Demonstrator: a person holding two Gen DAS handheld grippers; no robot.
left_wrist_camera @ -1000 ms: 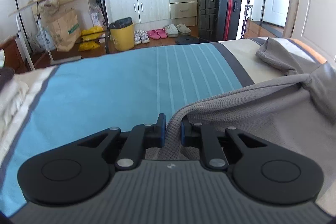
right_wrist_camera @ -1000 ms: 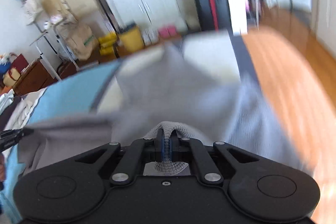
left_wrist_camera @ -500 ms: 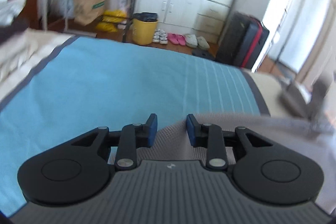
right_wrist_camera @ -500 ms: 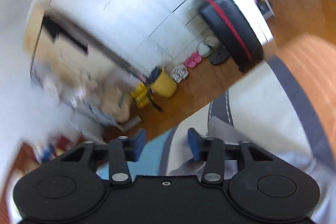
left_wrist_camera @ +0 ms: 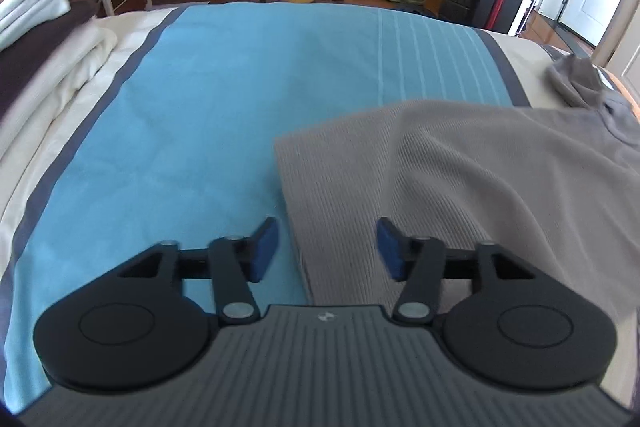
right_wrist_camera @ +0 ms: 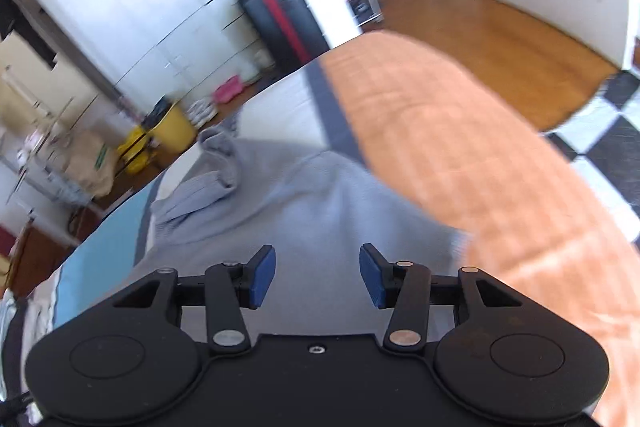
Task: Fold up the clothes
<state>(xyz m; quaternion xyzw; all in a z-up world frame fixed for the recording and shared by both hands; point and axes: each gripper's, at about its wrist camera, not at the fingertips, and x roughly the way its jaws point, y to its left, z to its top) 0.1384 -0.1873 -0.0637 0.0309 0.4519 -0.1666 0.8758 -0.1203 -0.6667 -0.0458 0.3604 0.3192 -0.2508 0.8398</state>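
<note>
My left gripper [left_wrist_camera: 326,247] has just been opening; its jaws stand wide, gripping nothing, poised over the near corner of the grey sweater [left_wrist_camera: 460,179]. The sweater lies flat on the blue bedspread [left_wrist_camera: 240,99], its far part bunched toward the right edge. My right gripper [right_wrist_camera: 317,277] has also just opened, empty, above the same sweater [right_wrist_camera: 304,203] beside the orange blanket [right_wrist_camera: 460,167]. Right view is blurred.
</note>
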